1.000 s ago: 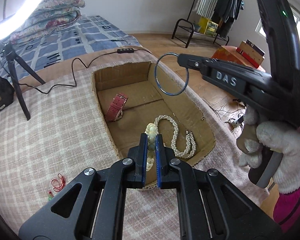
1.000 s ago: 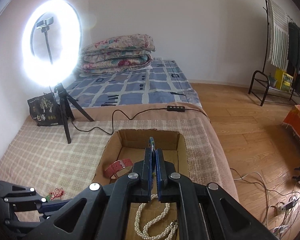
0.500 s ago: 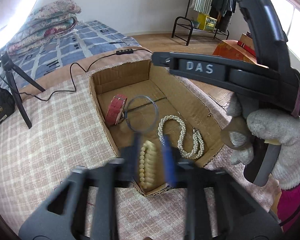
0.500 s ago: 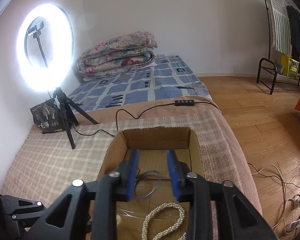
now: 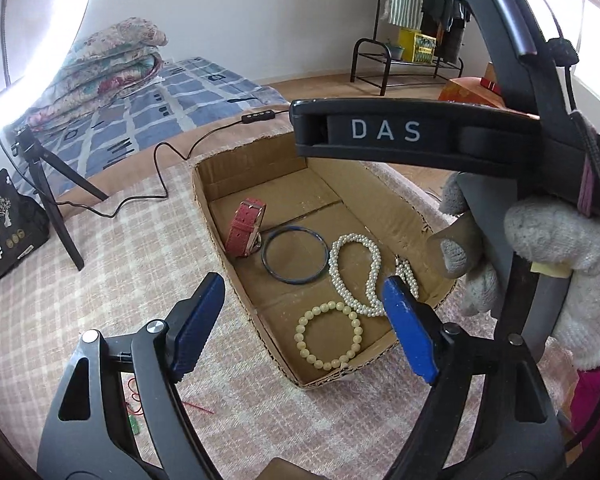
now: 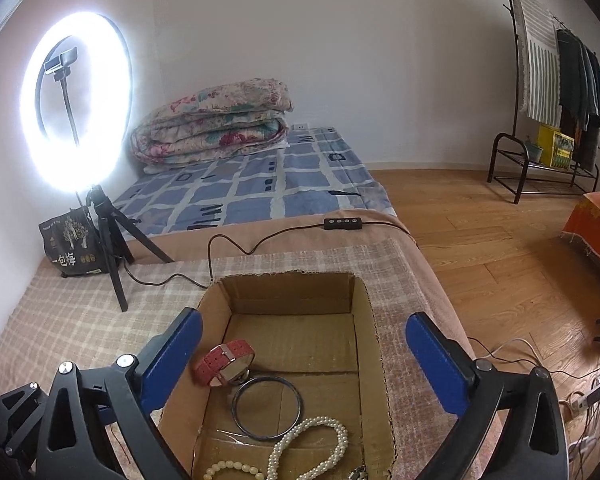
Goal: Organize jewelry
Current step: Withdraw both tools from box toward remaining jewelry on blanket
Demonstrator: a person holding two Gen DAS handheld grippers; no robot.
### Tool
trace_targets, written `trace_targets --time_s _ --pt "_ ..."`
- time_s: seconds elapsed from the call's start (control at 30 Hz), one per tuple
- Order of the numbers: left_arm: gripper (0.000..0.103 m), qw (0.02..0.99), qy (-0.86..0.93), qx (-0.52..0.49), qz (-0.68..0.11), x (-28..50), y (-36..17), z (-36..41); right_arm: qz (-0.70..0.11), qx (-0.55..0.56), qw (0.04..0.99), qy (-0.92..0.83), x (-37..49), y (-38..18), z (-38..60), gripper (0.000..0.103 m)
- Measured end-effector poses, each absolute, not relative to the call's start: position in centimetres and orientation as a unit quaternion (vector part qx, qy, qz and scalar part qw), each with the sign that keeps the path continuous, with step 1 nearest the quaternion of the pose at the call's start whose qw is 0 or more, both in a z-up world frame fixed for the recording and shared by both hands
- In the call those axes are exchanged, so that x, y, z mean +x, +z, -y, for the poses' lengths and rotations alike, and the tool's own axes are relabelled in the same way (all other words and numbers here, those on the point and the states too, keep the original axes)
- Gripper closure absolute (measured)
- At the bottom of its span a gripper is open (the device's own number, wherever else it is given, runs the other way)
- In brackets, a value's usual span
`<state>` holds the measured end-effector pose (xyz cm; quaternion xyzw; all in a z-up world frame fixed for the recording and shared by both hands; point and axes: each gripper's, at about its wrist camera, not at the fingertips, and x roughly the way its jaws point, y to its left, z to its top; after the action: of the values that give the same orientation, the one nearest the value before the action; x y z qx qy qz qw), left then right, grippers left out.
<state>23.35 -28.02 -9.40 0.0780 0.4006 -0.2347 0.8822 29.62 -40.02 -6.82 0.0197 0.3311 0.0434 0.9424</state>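
Checked blanket (image 6: 80, 320) on bed carries cardboard box (image 6: 370, 332), ring-light tripod (image 6: 108, 248), black bag (image 6: 70, 248), cable (image 6: 228, 248).

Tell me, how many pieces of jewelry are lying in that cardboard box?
4: a red watch strap at the far left, a blue bangle beside it, a pearl necklace to the right, a cream bead bracelet nearest.

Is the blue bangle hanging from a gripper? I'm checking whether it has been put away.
No, the blue bangle lies flat on the floor of the cardboard box, beside the red watch strap.
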Motion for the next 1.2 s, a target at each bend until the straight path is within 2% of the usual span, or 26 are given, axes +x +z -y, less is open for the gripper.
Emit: trace_targets --time_s 0.67,0.97,1.2 --pt "0.019 0.891 -0.23 0.076 -0.384 20.0 -5.9 24.4 -0.311 -0.001 0.95 0.04 26.1 -2.6 38.8 0.0" --pt "0.019 0.896 -0.208 0.053 -0.389 17.3 -4.4 16.3 -0.282 0.007 0.958 0.045 22.0 -0.6 38.6 0.0" --pt "0.019 0.909 -0.148 0.081 -0.381 15.8 -4.5 8.4 -0.281 0.009 0.954 0.102 19.4 -1.5 36.6 0.0"
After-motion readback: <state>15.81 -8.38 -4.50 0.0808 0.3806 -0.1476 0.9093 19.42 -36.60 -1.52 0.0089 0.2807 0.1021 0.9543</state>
